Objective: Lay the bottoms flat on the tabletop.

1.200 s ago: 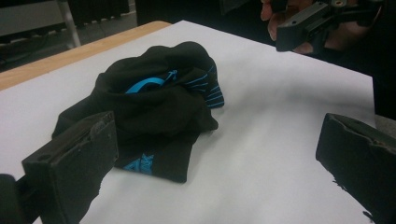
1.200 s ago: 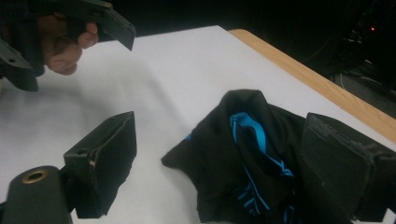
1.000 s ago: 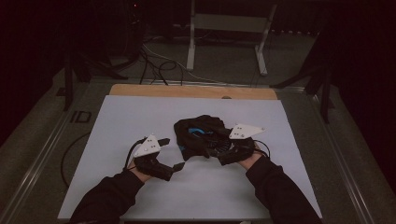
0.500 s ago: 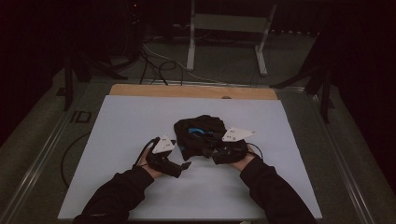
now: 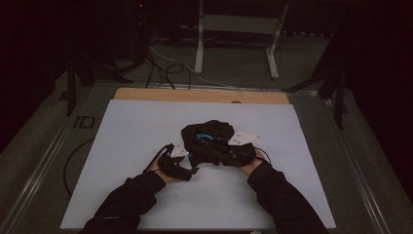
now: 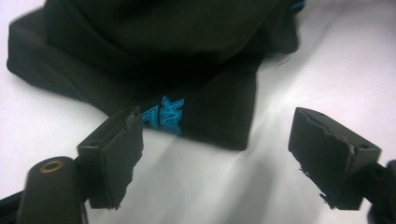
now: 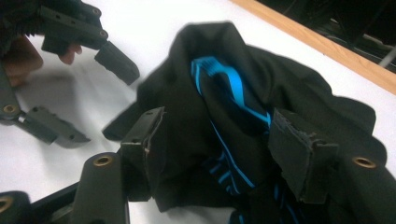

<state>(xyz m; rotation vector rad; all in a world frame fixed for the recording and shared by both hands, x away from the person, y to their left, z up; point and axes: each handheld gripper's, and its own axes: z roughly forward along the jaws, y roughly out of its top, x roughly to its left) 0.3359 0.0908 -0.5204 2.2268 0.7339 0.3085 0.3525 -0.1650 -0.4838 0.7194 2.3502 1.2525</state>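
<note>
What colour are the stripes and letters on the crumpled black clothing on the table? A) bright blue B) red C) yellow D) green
A: the black clothing shows bright blue stripes in its folds in the right gripper view, and blue letters on its edge in the left gripper view.

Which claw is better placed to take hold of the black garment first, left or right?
Right, probably. The right claw already straddles a fold of the black garment, its jaws just closing. The left claw, also closing, has only white table between its jaws, the cloth's edge just ahead.
</note>
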